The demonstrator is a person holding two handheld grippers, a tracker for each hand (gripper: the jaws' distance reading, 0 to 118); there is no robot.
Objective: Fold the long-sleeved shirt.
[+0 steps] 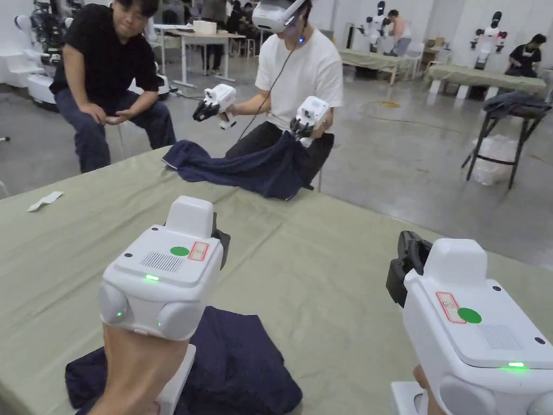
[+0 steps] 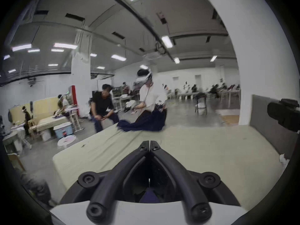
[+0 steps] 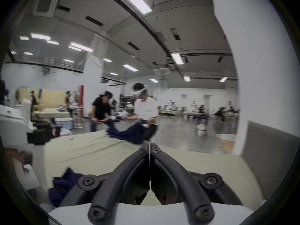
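- Navy cloth: the long-sleeved shirt [image 1: 237, 362] lies crumpled on the near edge of the table [image 1: 302, 259], directly under and beside the left gripper [image 1: 222, 240].
- Olive-green sheeting covers the table; the area ahead of both grippers is bare of clothing on this side.
- Left gripper: in its own view the jaws meet at the tips with nothing between them. It hangs above the shirt, not touching it.
- Right gripper [image 1: 405, 265]: in its own view the jaws [image 3: 148, 147] are likewise pressed together and empty. It hangs over bare table, well apart from the shirt.
- Judged step: the fold has not started; the shirt must first be spread flat.
- Procedure, recommended: release both jaws, lower each to a separate edge of the cloth, such as shoulders or hem corners, clamp a single layer, then lift and draw apart toward the table centre.
- Risk: clamping several bunched layers would likely keep the sleeves tangled.
- Head view: gives the shirt's full outline and both gripper housings from above.
- Right gripper view: shows a corner of the shirt at lower left, plus the left gripper's housing at the left edge.
- Left gripper view: a sliver of navy below its own jaws; the right gripper's dark tip at the right edge.
- Across the table, a second person [image 1: 299, 70] handles another dark garment [image 1: 254, 165].
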